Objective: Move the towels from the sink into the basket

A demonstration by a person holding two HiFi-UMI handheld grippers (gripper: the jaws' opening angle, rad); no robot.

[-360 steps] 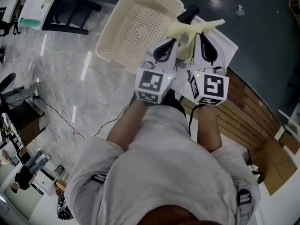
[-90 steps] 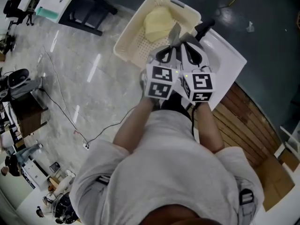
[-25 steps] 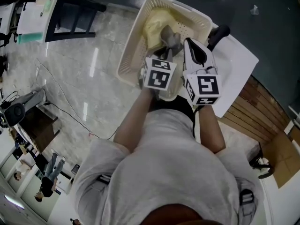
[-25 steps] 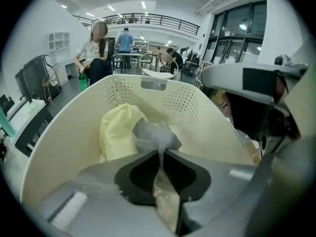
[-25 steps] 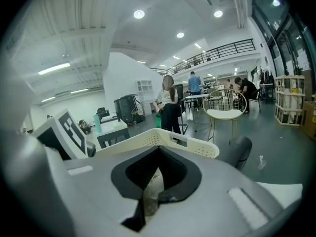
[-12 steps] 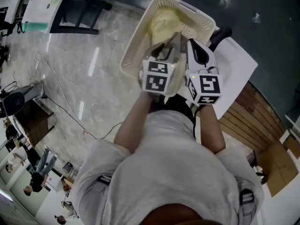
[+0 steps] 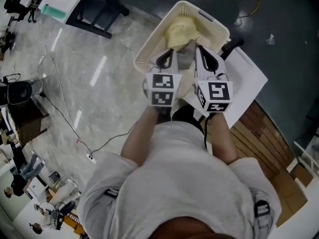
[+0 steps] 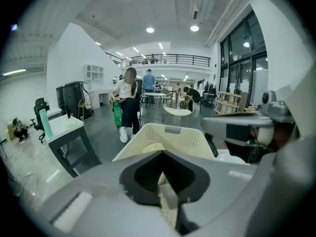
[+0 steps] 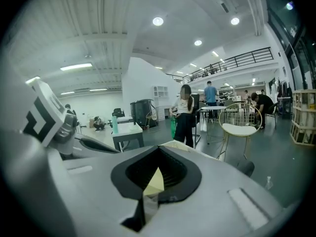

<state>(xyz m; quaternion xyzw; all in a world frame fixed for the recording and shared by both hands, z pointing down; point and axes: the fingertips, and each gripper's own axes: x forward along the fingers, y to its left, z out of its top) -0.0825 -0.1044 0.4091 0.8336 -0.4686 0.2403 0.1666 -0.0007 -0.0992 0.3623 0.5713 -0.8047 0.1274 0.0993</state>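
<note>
The cream basket (image 7: 149,51) stands on the floor beyond the white sink (image 7: 246,78). A yellow towel (image 7: 180,31) lies inside it. My left gripper (image 7: 166,55) hovers over the basket's near rim, shut with nothing in its jaws. Beside it, my right gripper (image 7: 200,50) is shut and empty, between basket and sink. In the left gripper view the basket (image 8: 170,132) and the yellow towel (image 8: 152,147) show past the shut left gripper (image 8: 164,154). The right gripper (image 9: 158,151) sees only a sliver of yellow through its jaws. The sink's inside is hidden.
A black faucet (image 7: 230,45) rises at the sink's far edge. Wooden slats (image 7: 269,126) lie to the right. A black-legged table (image 7: 92,4) stands at the far left, and a cable (image 7: 65,118) trails over the marble floor. People (image 8: 127,102) stand in the hall beyond.
The grey towel that hung from my left gripper over the basket is gone from its jaws, which are closed again. Both grippers have drawn back slightly from the basket.
</note>
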